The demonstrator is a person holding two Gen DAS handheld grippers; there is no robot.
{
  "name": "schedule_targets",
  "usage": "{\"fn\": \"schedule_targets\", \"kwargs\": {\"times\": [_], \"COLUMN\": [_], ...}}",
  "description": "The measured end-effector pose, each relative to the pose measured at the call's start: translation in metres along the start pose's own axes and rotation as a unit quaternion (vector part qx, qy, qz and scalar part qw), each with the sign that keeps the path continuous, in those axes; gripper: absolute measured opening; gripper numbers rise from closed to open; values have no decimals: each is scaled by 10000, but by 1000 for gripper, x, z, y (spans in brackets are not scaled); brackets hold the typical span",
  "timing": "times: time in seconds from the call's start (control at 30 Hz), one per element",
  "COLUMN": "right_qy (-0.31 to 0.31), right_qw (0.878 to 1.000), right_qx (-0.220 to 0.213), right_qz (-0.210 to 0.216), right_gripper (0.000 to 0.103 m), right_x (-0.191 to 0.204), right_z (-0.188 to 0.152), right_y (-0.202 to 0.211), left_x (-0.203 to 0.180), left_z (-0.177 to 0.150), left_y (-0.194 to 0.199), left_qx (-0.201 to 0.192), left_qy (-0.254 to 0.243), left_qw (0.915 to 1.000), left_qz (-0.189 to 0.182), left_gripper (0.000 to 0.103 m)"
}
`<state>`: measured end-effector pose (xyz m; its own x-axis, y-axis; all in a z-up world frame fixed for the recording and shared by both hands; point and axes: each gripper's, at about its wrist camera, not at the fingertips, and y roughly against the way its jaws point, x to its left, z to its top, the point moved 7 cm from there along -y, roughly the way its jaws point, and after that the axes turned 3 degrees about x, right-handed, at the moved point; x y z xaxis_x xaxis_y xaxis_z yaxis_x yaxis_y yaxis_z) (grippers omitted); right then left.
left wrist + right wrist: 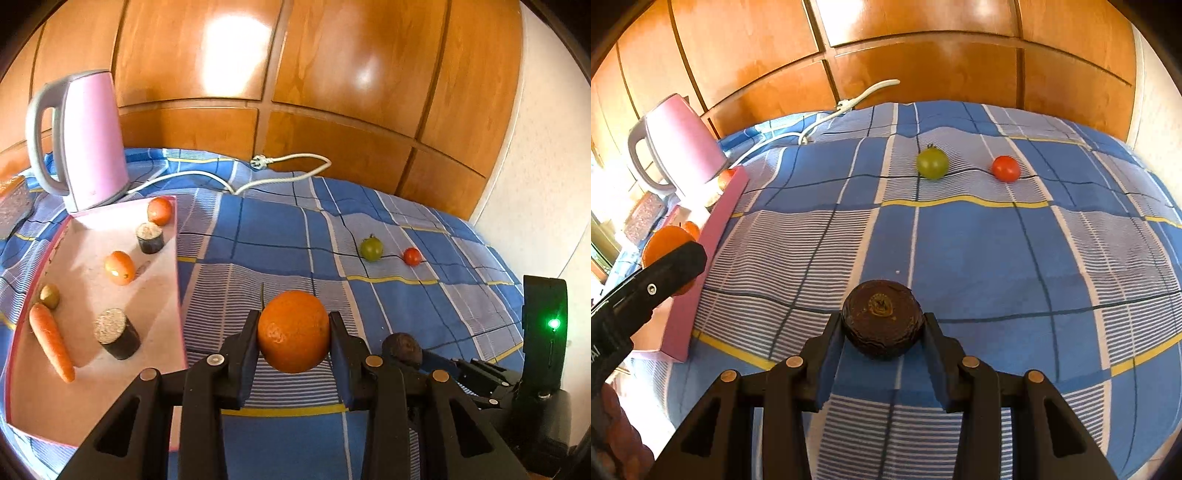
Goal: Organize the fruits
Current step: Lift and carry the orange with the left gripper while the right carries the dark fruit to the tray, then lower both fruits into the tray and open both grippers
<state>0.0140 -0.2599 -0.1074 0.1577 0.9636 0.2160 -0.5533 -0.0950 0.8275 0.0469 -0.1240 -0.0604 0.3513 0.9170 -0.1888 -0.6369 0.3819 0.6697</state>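
Fruits: seven round pieces in view, counted below; landmark for places is the pink tray [110, 402].
Checked cloth [388, 295]: one, blue with white stripes and thin yellow lines, wrinkled, covering the surface under everything.
Pink tray: one, flat, pale, with a darker pink rim, at the cloth's left side.
Kettle [92, 136]: one, pink, smooth, grey handle, at the tray's far corner; one white cord [280, 177] trails from it across the cloth.
Hand-held grippers: two, black, with blue pads. Left hand-held gripper [293, 332] is clamped on the orange, just right of the tray. Right hand-held gripper [882, 325] has its jaws part open around a dark round fruit [882, 319], right of the tray; whether the pads press on it I cannot tell.
Carrot [51, 341]: one, long, tapered, on the tray's near left.
Orange [293, 330]: one, dimpled peel, off the cloth.
Dark cylinders [117, 334]: two, short, pale speckled tops, on the tray.
Orange-red fruits [119, 267]: two, glossy, on the tray.
Tomatoes: one green [371, 248], one red [412, 256], smooth, well right of the tray.
Small yellow-green fruit [50, 295]: one, on the tray beside the carrot's thick end.
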Motion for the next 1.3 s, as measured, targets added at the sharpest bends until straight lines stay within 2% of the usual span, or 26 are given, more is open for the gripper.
{"fn": "schedule_targets", "kwargs": {"times": [0.23,0.43,0.63,0.8,0.97,1.13,1.3], "right_qy": [65,404,1072,1481,1771,1633,1552], "right_qw": [9997,9978,9895,9801,9726,9737,9717], "right_qx": [-48,-125,-215,-143,33,430,556], "right_qz": [222,514,946,1311,1503,1529,1691], "right_gripper": [43,43,43,43,43,44,44], "right_x": [20,55,119,170,207,214,213], "right_z": [8,22,37,43,40,36,23], "right_y": [6,12,18,13,-1,-19,-18], "left_x": [24,71,144,186,202,205,203], "left_z": [4,16,25,29,36,37,28], "left_y": [7,23,40,44,41,36,35], "left_qx": [-53,-222,-313,-287,-236,-167,-68], "left_qy": [240,675,1325,1711,1733,1770,1891], "left_qw": [9996,9967,9869,9795,9785,9772,9741], "left_qz": [117,381,863,1027,1092,1163,1237], "left_gripper": [35,35,35,36,36,40,40]}}
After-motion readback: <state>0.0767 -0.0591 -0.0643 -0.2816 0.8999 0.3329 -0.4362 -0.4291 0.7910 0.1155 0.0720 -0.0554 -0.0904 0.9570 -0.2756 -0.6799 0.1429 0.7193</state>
